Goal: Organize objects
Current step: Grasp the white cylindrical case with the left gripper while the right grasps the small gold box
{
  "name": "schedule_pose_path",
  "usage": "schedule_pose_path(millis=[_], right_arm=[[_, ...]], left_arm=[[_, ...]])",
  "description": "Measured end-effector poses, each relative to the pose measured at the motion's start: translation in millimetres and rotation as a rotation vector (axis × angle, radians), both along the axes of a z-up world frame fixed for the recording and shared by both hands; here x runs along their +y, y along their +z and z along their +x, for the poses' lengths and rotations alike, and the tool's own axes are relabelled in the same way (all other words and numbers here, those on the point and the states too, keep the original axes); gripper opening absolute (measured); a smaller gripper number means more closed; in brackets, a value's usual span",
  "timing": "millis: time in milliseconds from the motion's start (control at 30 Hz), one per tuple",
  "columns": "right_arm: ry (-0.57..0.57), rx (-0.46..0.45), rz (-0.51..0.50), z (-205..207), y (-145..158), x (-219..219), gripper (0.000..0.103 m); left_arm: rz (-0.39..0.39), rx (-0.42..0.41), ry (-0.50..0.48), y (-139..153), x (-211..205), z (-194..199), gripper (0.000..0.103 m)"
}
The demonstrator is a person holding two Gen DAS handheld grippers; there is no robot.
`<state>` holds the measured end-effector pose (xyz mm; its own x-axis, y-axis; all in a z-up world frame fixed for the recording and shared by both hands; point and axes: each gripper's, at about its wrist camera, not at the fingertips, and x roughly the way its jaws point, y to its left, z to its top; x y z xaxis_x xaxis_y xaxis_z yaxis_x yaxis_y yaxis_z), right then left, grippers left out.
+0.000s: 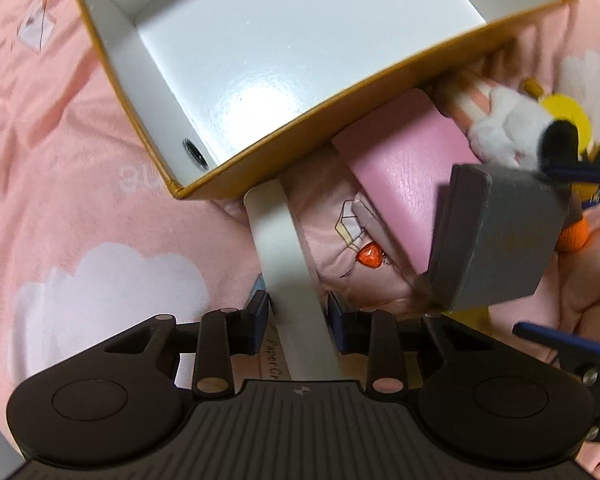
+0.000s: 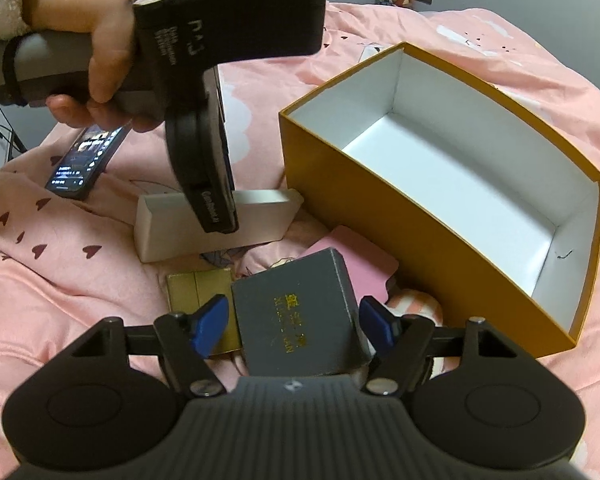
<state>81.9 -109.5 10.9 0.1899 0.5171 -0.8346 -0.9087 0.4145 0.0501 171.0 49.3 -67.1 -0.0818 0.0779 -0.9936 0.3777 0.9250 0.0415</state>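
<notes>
Holding: left gripper pinches the white box across its width.
Long axis: points toward the bin, just ahead.
Right gripper: wide, straddling the grey box.

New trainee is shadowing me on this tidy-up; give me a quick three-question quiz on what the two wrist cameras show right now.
1. True or false: the orange box already holds several items.
2. Which item lies between the right gripper fingers? A) grey box B) phone C) pink card
3. What is the left gripper closed around?

Key:
1. False; only its white interior shows.
2. A
3. The white box, a long narrow one lying on the pink bedding.
</notes>
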Motion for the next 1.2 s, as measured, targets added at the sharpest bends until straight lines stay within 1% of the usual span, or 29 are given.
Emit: schedule_pose_path(millis=[100,133,200,267,300,367,433,500,633,667,700,767,833,900,1000,1067,1167,1200], right_arm=[[0.005,0.006,0.014,0.8,1.3,-1.5,0.073],[0.011,0.002,0.021,0.9,2.6,-1.6,0.073],[0.031,-0.003,0.036,0.0,5.4,-2.1,0.072],[0.06,0.0,0.051,-1.4,8.8,-1.7,0.07],[0.077,0.005,0.057,-1.8,10.3,-0.6,0.067],[0.114,0.024,0.065,-2.6,12.6,3.0,0.065],[0.154,0.043,0.067,-3.2,12.8,9.4,0.065],[0.196,0.055,0.053,-5.3,11.1,15.9,0.065],[0.294,0.061,0.0,-13.1,4.4,35.5,0.065],[0.322,0.065,-0.021,-14.8,2.2,41.4,0.065],[0.348,0.07,-0.04,-15.4,-0.2,47.4,0.065],[0.386,0.072,-0.082,-14.7,-4.8,56.9,0.065],[0.43,0.075,-0.116,-16.4,-8.2,66.0,0.065],[0.467,0.087,-0.151,-16.8,-14.0,75.4,0.064],[0.509,0.102,-0.2,-18.7,-24.5,85.2,0.062],[0.521,0.11,-0.224,-18.8,-31.0,89.8,0.057],[0.506,0.152,-0.232,-15.2,-35.4,92.2,0.052],[0.502,0.159,-0.229,-14.8,-35.7,91.7,0.052]], left_arm=[[-0.018,0.026,0.059,-9.7,8.0,0.6,0.037],[-0.027,0.022,0.082,-11.6,11.0,0.0,0.037],[-0.051,-0.021,0.097,-7.8,14.9,-4.9,0.036],[-0.104,-0.077,0.131,2.4,22.0,-12.4,0.034],[-0.131,-0.1,0.15,7.5,25.8,-15.9,0.034],[-0.179,-0.161,0.195,19.2,33.0,-25.3,0.032],[-0.21,-0.225,0.222,29.2,36.5,-36.6,0.032],[-0.24,-0.299,0.265,39.5,38.9,-46.4,0.031],[-0.302,-0.432,0.379,50.2,35.7,-68.7,0.031],[-0.307,-0.466,0.404,52.0,33.8,-75.0,0.031],[-0.313,-0.492,0.422,62.0,41.1,-81.6,0.031],[-0.32,-0.556,0.471,59.3,44.6,-94.3,0.031],[-0.321,-0.596,0.506,62.8,47.2,-100.1,0.031],[-0.34,-0.635,0.537,66.0,50.8,-105.6,0.031],[-0.334,-0.689,0.546,70.7,50.4,-112.8,0.031],[-0.323,-0.716,0.54,73.2,50.9,-114.6,0.031],[-0.331,-0.737,0.54,77.6,49.6,-117.6,0.031],[-0.337,-0.741,0.541,77.8,50.4,-117.1,0.031]])
